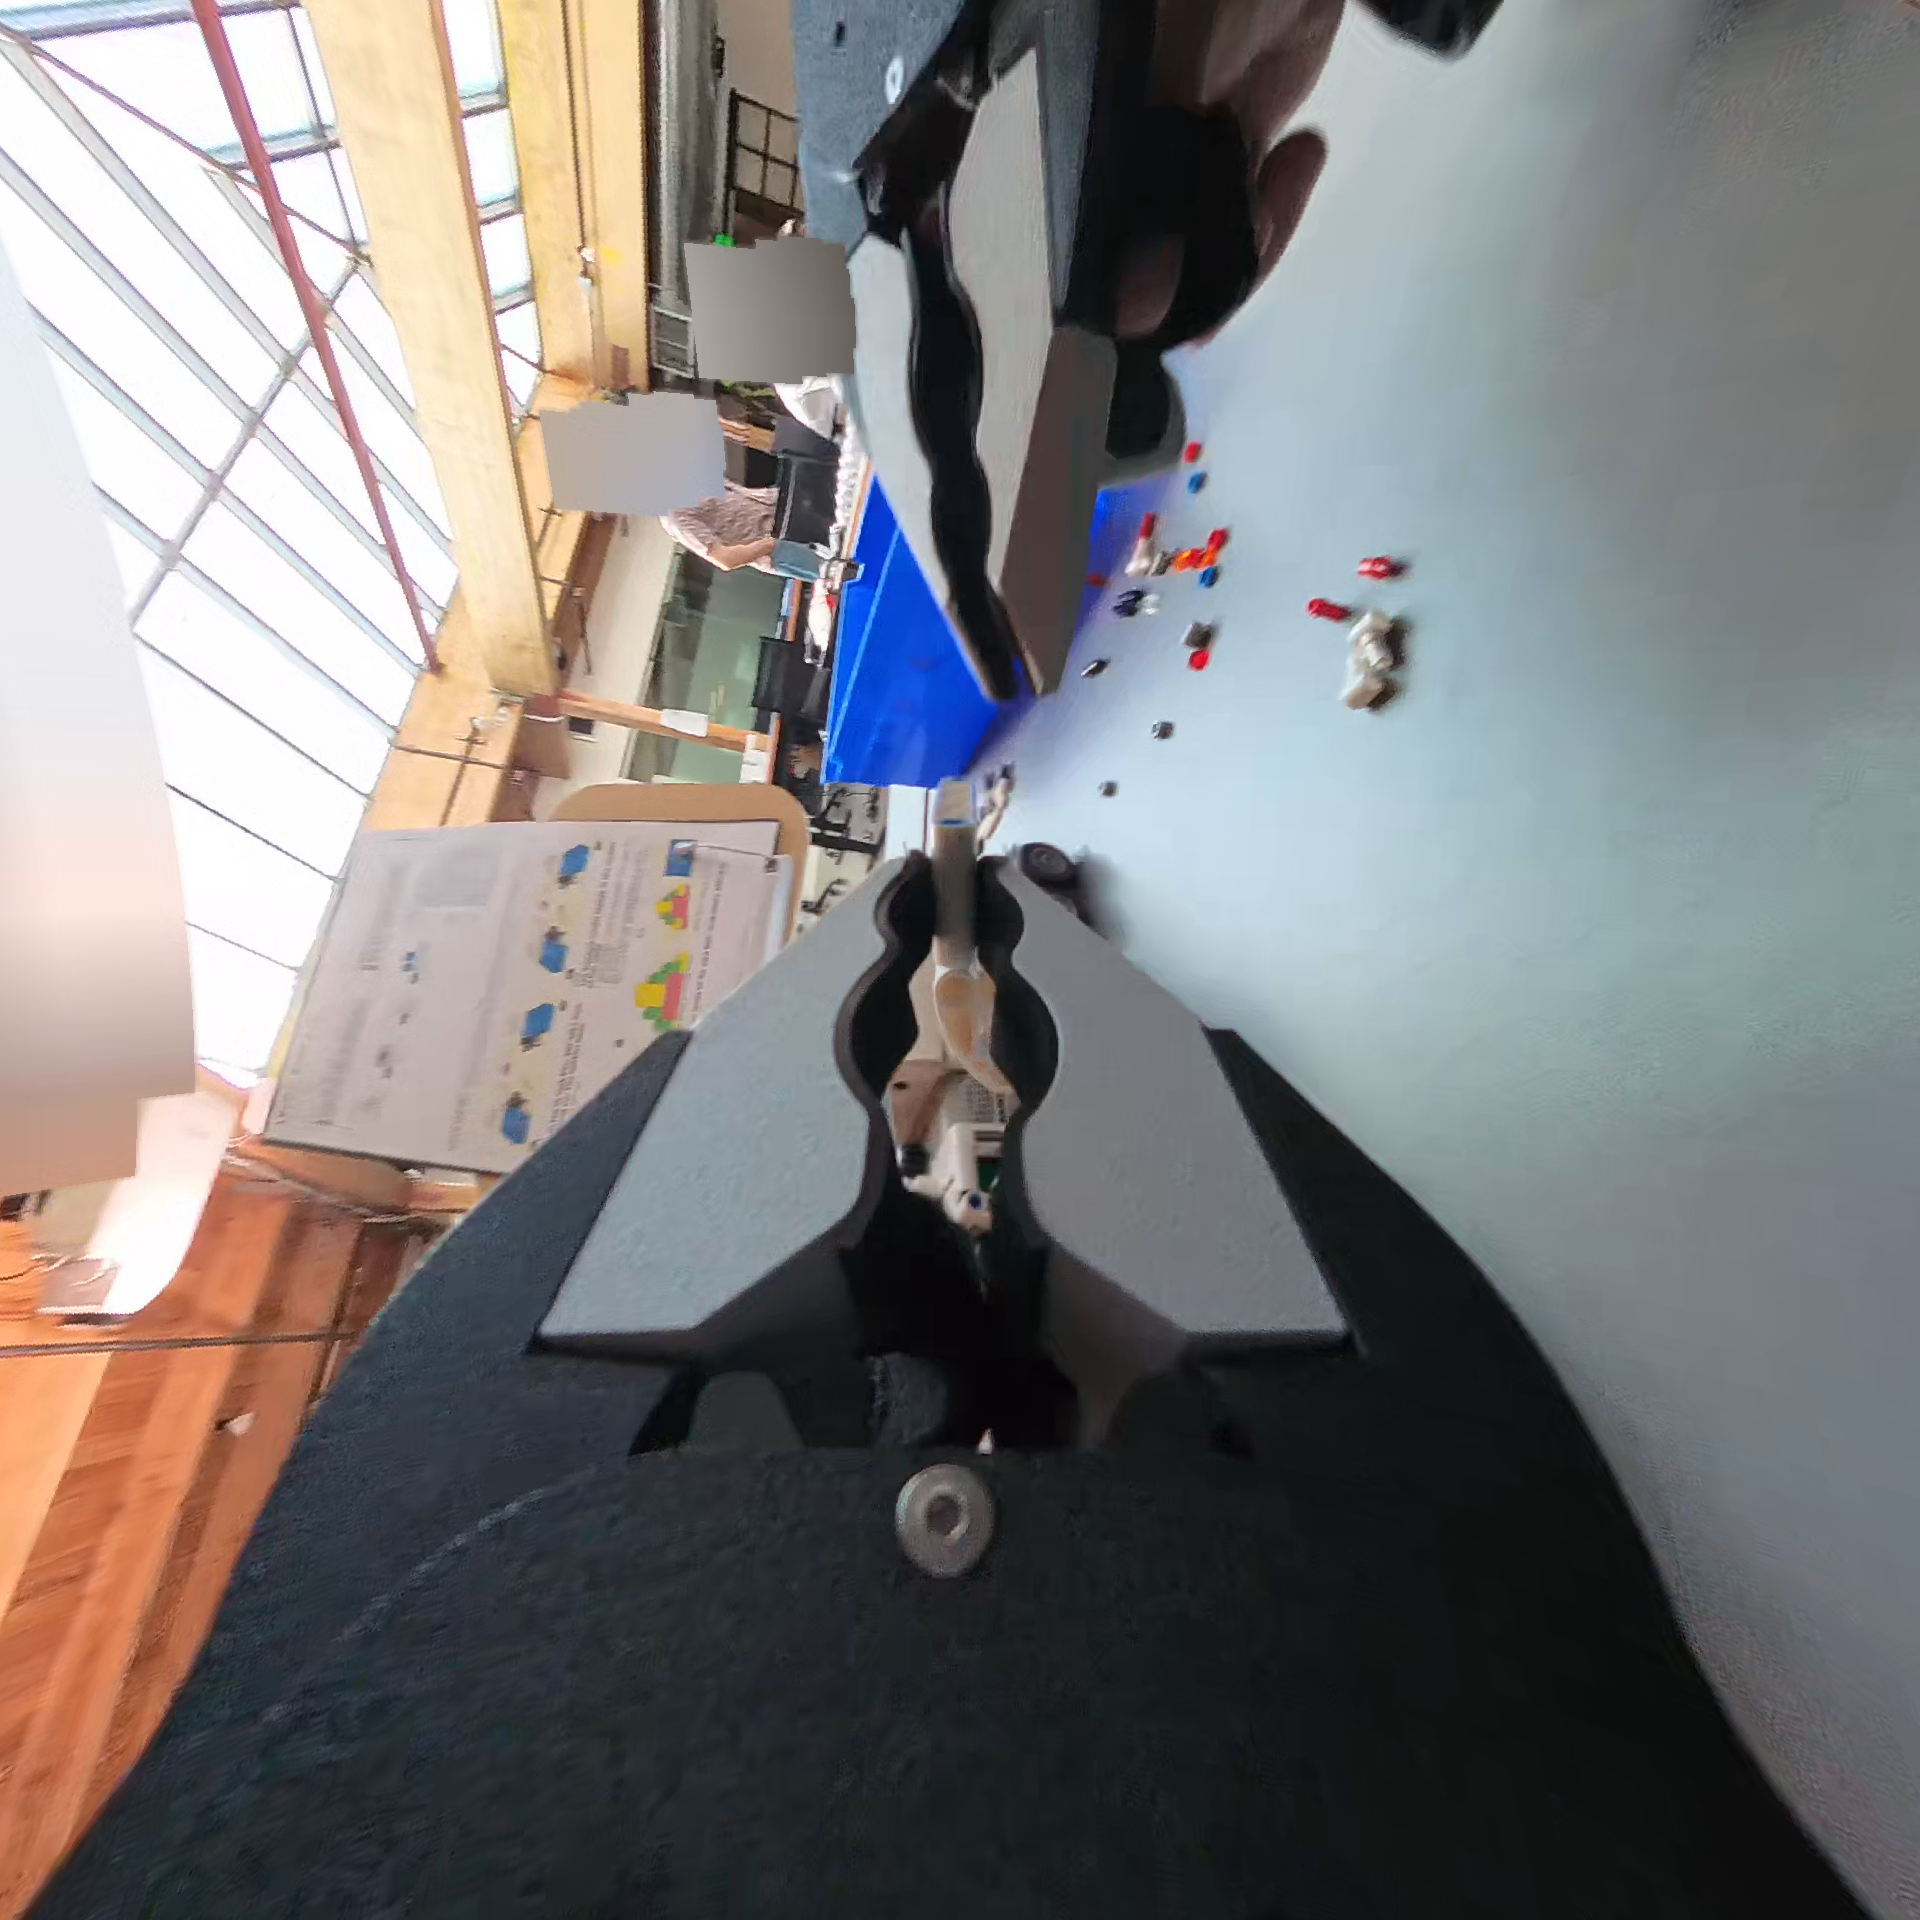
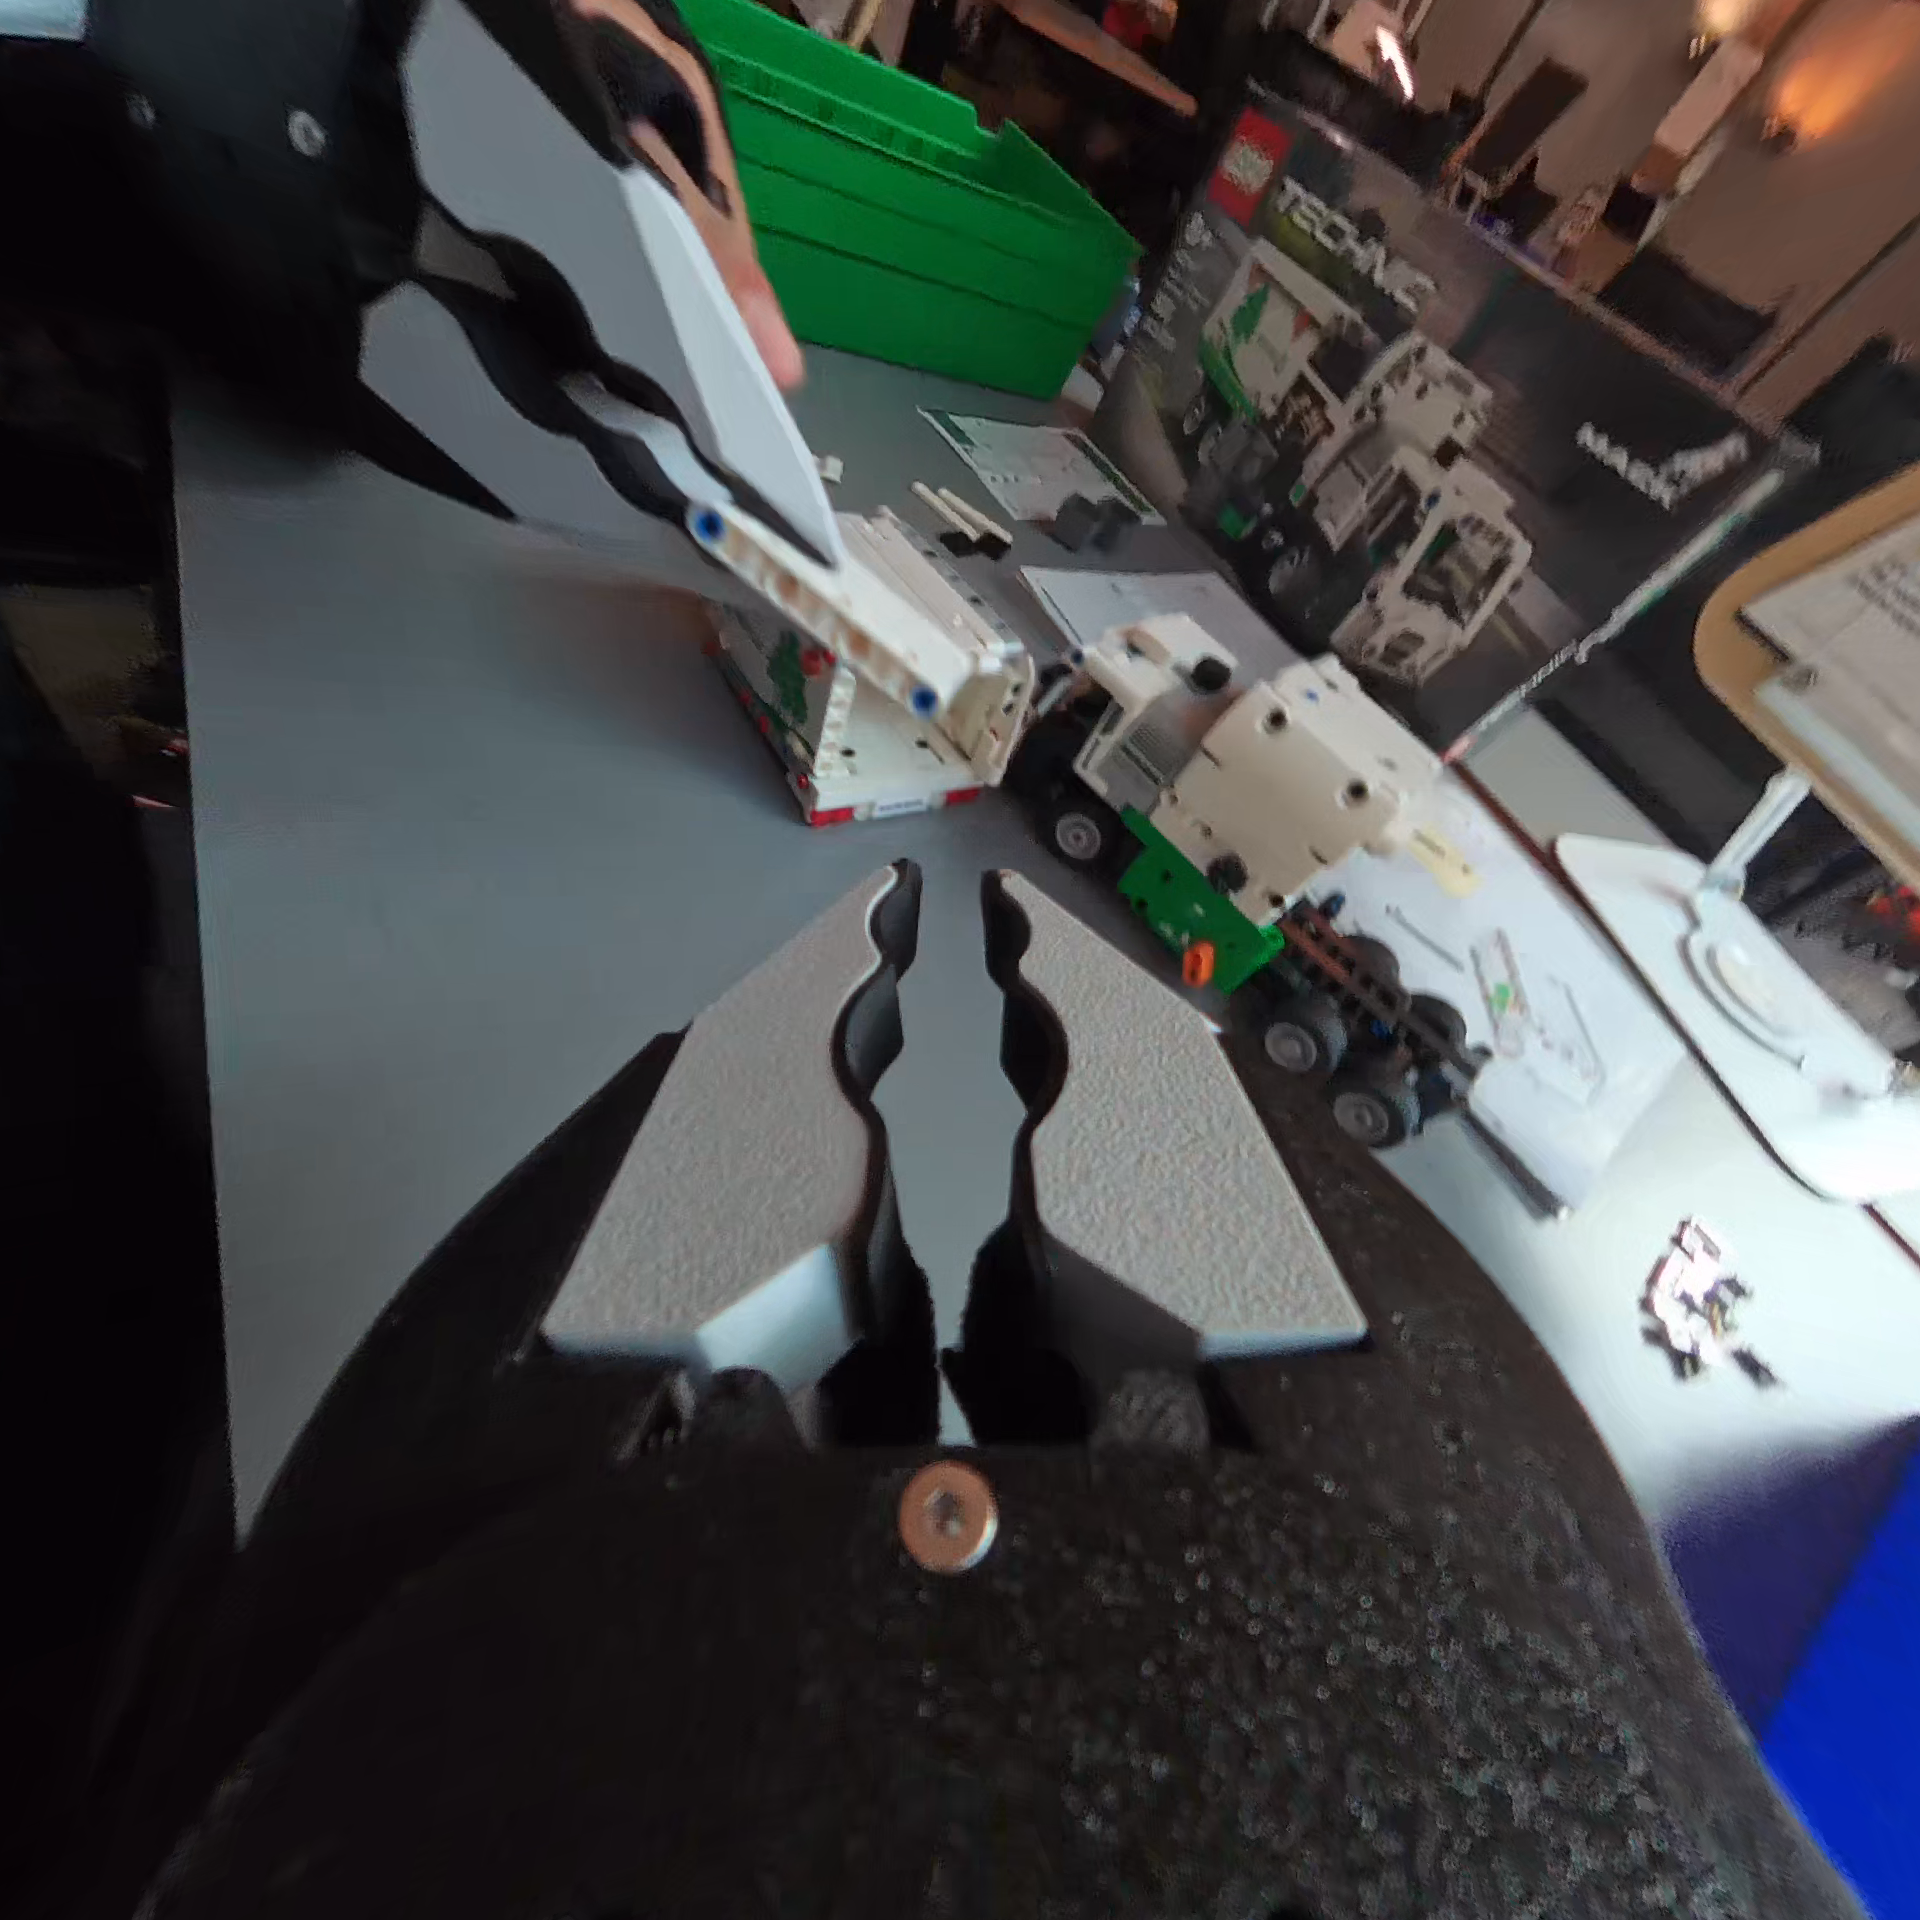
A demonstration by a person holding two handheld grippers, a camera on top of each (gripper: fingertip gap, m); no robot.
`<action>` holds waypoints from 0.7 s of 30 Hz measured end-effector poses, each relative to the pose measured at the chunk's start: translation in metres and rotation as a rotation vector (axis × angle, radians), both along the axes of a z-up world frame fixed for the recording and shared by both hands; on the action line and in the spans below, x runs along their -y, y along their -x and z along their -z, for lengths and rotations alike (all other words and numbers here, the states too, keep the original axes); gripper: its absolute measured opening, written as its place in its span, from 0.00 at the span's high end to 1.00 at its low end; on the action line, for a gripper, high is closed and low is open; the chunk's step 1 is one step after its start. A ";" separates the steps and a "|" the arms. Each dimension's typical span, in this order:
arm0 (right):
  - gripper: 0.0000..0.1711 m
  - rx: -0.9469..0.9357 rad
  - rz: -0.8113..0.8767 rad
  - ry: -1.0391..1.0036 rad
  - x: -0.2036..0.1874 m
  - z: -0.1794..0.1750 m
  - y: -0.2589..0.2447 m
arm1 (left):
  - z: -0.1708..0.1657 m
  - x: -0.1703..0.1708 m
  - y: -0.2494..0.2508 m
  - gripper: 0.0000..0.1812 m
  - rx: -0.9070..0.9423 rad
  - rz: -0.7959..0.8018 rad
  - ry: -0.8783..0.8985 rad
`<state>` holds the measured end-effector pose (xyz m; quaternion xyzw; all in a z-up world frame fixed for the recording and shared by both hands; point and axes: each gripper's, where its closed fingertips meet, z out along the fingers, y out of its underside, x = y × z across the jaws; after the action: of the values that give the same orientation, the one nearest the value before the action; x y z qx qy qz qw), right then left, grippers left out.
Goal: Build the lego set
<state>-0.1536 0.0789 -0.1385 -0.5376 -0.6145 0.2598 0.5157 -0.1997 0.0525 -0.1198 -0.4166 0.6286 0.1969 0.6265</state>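
Observation:
My left gripper [image 1: 951, 878] is shut on a white Lego beam [image 1: 953, 862], seen edge-on between its tips. In the right wrist view the left gripper [image 2: 769, 525] holds this beam [image 2: 852, 623], which has blue pins, tilted just above a white panel assembly [image 2: 831, 748] on the grey table. A partly built white and green truck [image 2: 1205, 790] stands to the right of it. My right gripper [image 2: 951, 883] is slightly open and empty, low over the table in front of the truck. It also shows in the left wrist view [image 1: 1023, 675], held by a hand.
A green bin [image 2: 914, 239] and the set's box [image 2: 1403, 364] stand at the back. Loose small parts [image 1: 1195, 571] lie near a blue bin [image 1: 904, 644]. An instruction sheet [image 1: 520, 987] stands on a holder. More small pieces [image 2: 1694, 1309] lie at the right.

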 end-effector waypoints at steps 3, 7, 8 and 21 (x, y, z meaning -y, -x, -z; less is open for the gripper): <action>0.88 0.109 -0.016 0.309 -0.002 0.021 -0.036 | -0.020 -0.008 0.024 0.97 0.007 -0.052 -0.079; 0.86 0.222 0.004 0.443 -0.005 0.057 -0.057 | -0.035 -0.021 0.052 0.97 0.101 -0.100 -0.051; 0.86 0.214 0.024 0.440 -0.008 0.061 -0.057 | -0.037 -0.023 0.056 0.97 0.128 -0.106 -0.043; 0.93 0.256 0.065 0.385 -0.013 0.088 -0.055 | -0.024 -0.026 0.059 0.97 0.170 -0.099 0.012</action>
<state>-0.0991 0.0923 -0.2267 -0.6742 -0.5962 0.2852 0.3295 -0.2589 0.0782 -0.0957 -0.4662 0.5531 0.1879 0.6644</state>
